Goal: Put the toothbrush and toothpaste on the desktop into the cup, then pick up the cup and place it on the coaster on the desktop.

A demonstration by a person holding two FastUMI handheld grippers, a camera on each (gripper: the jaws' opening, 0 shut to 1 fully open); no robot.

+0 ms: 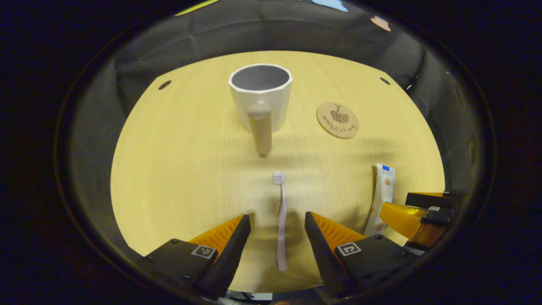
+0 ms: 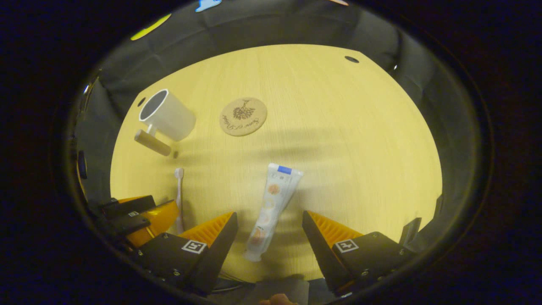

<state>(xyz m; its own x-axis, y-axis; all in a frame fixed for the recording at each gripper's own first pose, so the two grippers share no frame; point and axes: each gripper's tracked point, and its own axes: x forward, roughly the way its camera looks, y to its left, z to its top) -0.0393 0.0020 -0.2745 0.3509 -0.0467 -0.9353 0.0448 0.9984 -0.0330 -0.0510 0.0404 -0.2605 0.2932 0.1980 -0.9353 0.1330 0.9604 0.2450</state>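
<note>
A pale pink toothbrush (image 1: 281, 220) lies flat on the wooden desktop (image 1: 178, 178), head pointing away, its handle between the spread fingers of my open left gripper (image 1: 277, 220). The white toothpaste tube (image 2: 271, 207) lies between the fingers of my open right gripper (image 2: 269, 220), which touch nothing. An upright white cup (image 1: 260, 95) with a wooden handle (image 1: 261, 129) stands beyond the toothbrush. The round cork coaster (image 1: 337, 120) lies to the cup's right. The right gripper view also takes in the cup (image 2: 167, 114), coaster (image 2: 243, 116), toothbrush (image 2: 179, 197) and left gripper (image 2: 142, 218).
The round desktop ends at a black cloth wall all around. Two small dark holes (image 1: 164, 84) (image 1: 384, 80) sit near its far edge. The right gripper's body (image 1: 423, 216) sits at the lower right of the left gripper view, beside the toothpaste tube (image 1: 383, 195).
</note>
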